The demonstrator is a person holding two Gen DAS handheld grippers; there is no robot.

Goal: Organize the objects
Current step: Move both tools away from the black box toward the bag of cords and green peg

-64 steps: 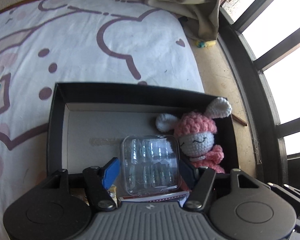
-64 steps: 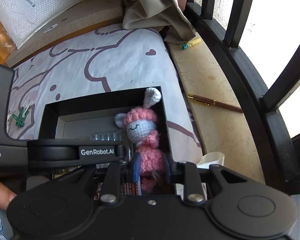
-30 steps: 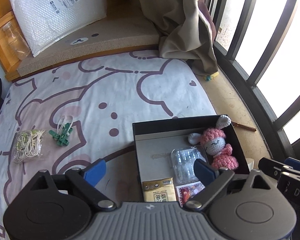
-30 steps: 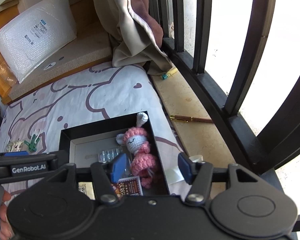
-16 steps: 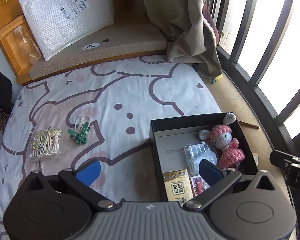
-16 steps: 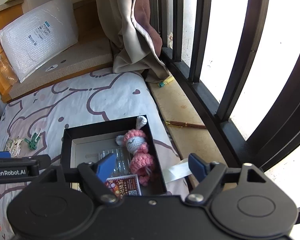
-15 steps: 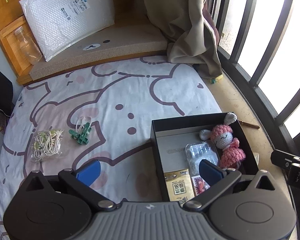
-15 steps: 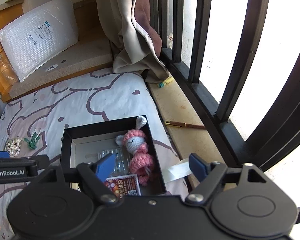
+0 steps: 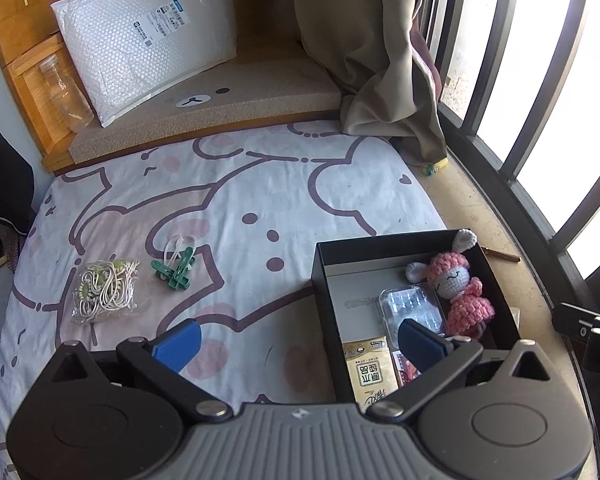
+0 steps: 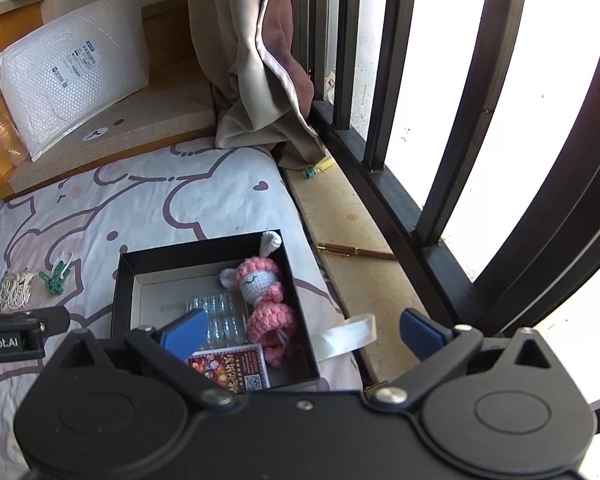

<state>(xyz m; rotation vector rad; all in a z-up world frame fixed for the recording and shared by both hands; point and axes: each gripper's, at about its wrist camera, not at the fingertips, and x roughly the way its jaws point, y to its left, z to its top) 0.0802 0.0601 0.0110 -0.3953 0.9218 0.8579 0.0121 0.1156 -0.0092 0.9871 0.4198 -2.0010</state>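
A black box (image 9: 324, 280) lies on the patterned sheet and holds a pink crochet bunny (image 9: 456, 280), a clear plastic case (image 9: 412, 308), a yellow packet (image 9: 370, 372) and a red card (image 10: 232, 364). Left of the box lie green clothes pegs (image 9: 176, 268) and a bag of cord (image 9: 104, 290). My left gripper (image 9: 298, 340) hangs open and empty above the box's near left corner. My right gripper (image 10: 302, 332) is above the box's right side, its jaws opening with nothing between them. The bunny (image 10: 260, 292) lies free below.
A bubble mailer (image 9: 148, 36) and a glass jar (image 9: 66, 96) stand at the back. A curtain (image 9: 372, 60) and dark window bars (image 10: 400, 80) close off the right. A pen (image 10: 356, 252) lies on the sill, and a white tape loop (image 10: 348, 338) beside the box.
Both grippers have let go, the left of the clear case and the right of the bunny. They pulled back and up from the box, and their jaws spread wide.
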